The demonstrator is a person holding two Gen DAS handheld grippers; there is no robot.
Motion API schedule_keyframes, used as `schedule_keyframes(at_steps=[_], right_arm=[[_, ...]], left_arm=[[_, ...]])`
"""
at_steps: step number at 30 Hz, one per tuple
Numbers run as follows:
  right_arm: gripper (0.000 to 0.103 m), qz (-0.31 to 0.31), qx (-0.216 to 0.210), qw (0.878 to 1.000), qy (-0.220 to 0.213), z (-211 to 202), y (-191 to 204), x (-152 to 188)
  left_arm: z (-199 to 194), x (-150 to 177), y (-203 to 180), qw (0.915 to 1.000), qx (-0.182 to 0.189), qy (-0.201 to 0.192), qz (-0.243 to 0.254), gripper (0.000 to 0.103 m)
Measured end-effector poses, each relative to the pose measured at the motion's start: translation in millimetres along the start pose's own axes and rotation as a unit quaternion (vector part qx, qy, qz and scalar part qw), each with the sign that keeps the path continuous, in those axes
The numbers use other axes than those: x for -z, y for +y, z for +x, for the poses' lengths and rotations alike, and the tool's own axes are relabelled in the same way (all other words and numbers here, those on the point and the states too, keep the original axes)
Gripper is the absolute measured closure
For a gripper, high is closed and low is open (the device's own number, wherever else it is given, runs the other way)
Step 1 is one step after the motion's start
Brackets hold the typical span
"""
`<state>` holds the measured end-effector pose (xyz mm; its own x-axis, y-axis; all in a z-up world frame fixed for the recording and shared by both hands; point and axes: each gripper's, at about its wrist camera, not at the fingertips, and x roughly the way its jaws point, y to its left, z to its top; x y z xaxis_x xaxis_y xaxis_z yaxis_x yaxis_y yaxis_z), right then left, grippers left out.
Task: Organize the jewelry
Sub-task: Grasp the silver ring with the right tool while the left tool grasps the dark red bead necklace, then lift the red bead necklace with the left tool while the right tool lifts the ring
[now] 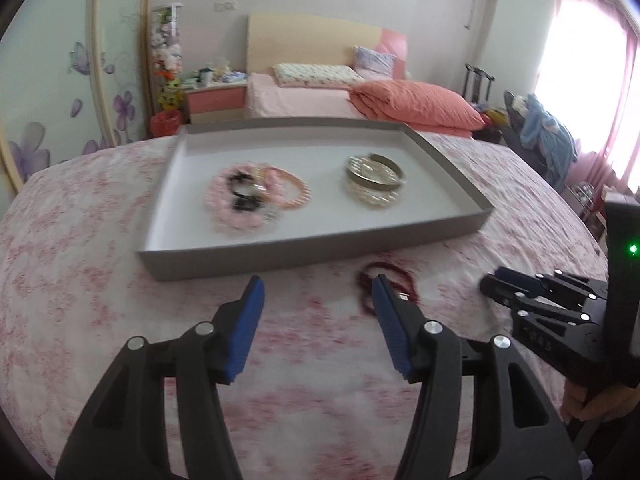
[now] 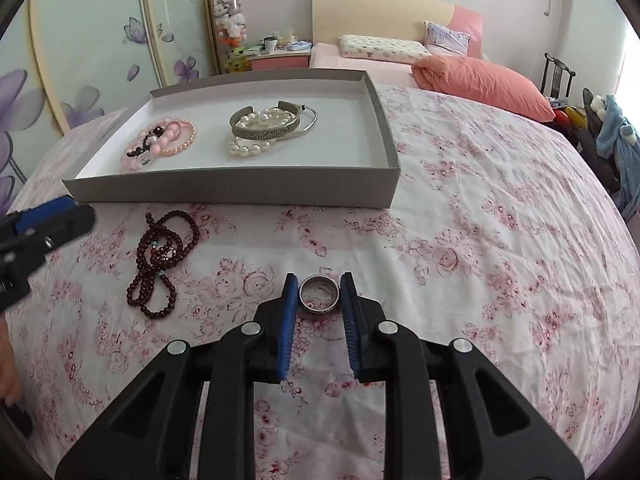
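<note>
At the far left of the right wrist view, the left tool (image 2: 60, 210) reached in from the frame edge, tilted down toward the flowered pink-and-white cloth (image 2: 480, 240) covering the worktop. In its own camera its blue-padded fingers (image 1: 248, 320) stood fairly wide apart with nothing between them, hovering over the cloth just short of the shallow grey cardboard tray (image 1: 312, 256). The string of dark red round beads (image 2: 164, 256) lay in a loose heap on the cloth just in front of the tray's near wall; in the left wrist view the tool's right-hand finger partly hid it.

Inside the tray, toward its left, lay a cluster of pink bead bracelets with a black-beaded piece (image 2: 160, 140) on top. Right of them sat an engraved silver cuff bangle (image 2: 266, 128) resting over a white pearl bracelet (image 2: 250, 146), with a thin silver wire bangle just behind it.

Further right and nearer the camera, the right tool (image 2: 319, 292) pointed steeply down at the cloth, its jaws drawn narrow around a plain silver band ring (image 2: 319, 293) lying flat on the cloth. The blue pads (image 2: 289, 312) sat against, or very nearly against, the ring's two sides; firm contact could not be told. In the left wrist view a hand (image 1: 596, 400) gripped that tool's handle at the right edge.
</note>
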<state>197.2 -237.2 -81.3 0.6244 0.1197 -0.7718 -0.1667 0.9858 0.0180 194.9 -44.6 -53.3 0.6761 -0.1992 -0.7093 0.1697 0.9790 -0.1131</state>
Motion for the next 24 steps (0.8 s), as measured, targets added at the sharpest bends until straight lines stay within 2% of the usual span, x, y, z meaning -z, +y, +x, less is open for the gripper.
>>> schedule_keyframes(at_steps=[5,11,13,17,18,21,22,24], right_arm=[[0.08,0.001,-0.002,1.0,0.0,0.2,2.4,0.2],[0.08,0.004,-0.007,1.0,0.001,-0.8,-0.7,-0.9],[0.08,0.003,-0.007,1.0,0.001,-0.5,-0.1,-1.1],[0.08,-0.002,-0.005,1.0,0.001,-0.6,1.9,-1.4],[0.08,-0.003,-0.005,1.0,0.001,-0.5,2.3,-1.6],[0.08,-0.003,-0.005,1.0,0.001,-0.5,2.3,-1.5],[0.08,-0.003,-0.004,1.0,0.001,-0.5,2.5,-1.4],[0.08,-0.004,-0.005,1.0,0.001,-0.6,3.0,-1.3]], left_arm=[[22.8,-2.0,-25.4,0.9993,0.012,0.034,0.006,0.047],[47.8,4.7,-47.1,0.9969,-0.018,0.07,0.03,0.045],[51.4,6.8,-53.6,0.9959,-0.039,0.067,0.046,0.044],[52.2,6.6,-56.6,0.9956,-0.044,0.068,0.046,0.045],[52.8,6.2,-57.0,0.9957,-0.045,0.067,0.045,0.047],[51.3,5.4,-59.2,0.9955,-0.047,0.061,0.054,0.073],[51.2,5.2,-59.9,0.9952,-0.049,0.061,0.06,0.085],[49.0,5.9,-55.9,0.9949,-0.051,0.06,0.063,0.087]])
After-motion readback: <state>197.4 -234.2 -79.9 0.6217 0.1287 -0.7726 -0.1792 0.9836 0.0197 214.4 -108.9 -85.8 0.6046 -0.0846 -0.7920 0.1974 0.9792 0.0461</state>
